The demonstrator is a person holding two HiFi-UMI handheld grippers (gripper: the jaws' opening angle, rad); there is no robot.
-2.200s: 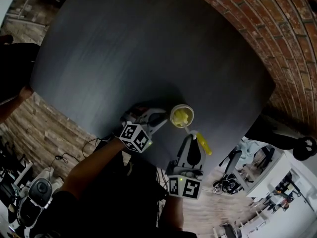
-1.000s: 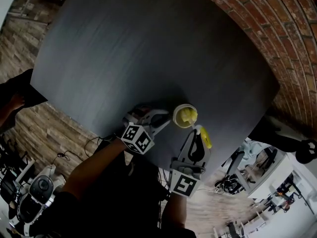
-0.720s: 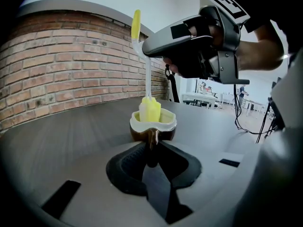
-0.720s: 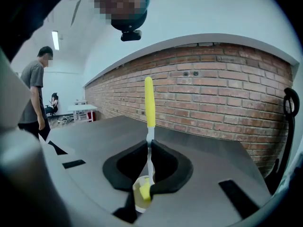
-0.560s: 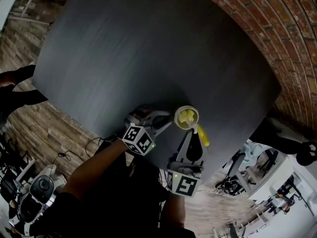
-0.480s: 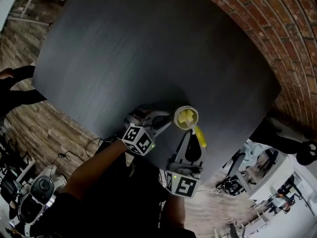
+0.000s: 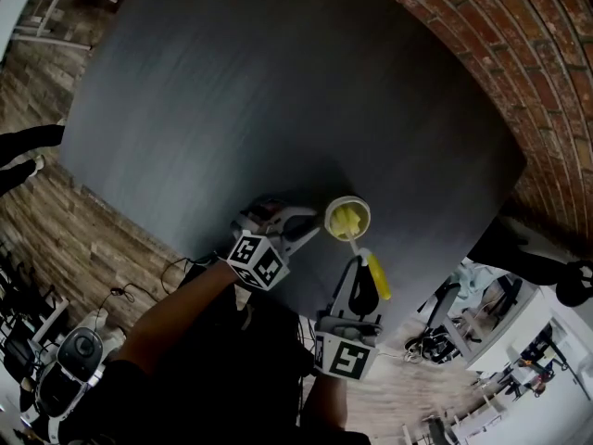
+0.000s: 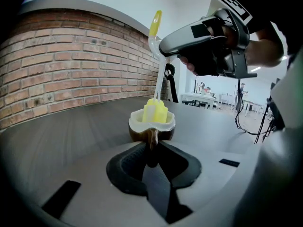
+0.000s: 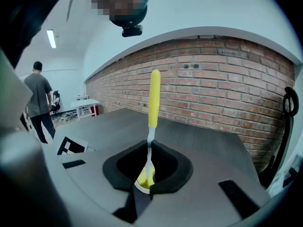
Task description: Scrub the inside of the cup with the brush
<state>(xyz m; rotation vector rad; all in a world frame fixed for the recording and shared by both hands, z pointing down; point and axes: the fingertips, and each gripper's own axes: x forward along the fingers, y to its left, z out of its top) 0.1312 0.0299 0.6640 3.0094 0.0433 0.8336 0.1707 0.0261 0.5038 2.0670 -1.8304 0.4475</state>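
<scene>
The head camera is looking steeply down from well above the table (image 7: 278, 91), showing the left hand-held gripper (image 7: 311, 227) and the right hand-held gripper (image 7: 358, 261) small near 6 o'clock. The left gripper camera is riding low and facing across the table toward the brick wall (image 8: 71, 70), with the cup (image 8: 151, 126) close at centre. The right gripper camera is looking down onto the cup, with the same wall at 12 o'clock. All three views are sharing the cup and brush (image 8: 156, 110).

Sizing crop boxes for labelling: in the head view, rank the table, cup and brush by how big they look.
1. the table, by far.
2-3. the brush and the cup: too close to rank; the brush runs longer, the cup is wider.
</scene>
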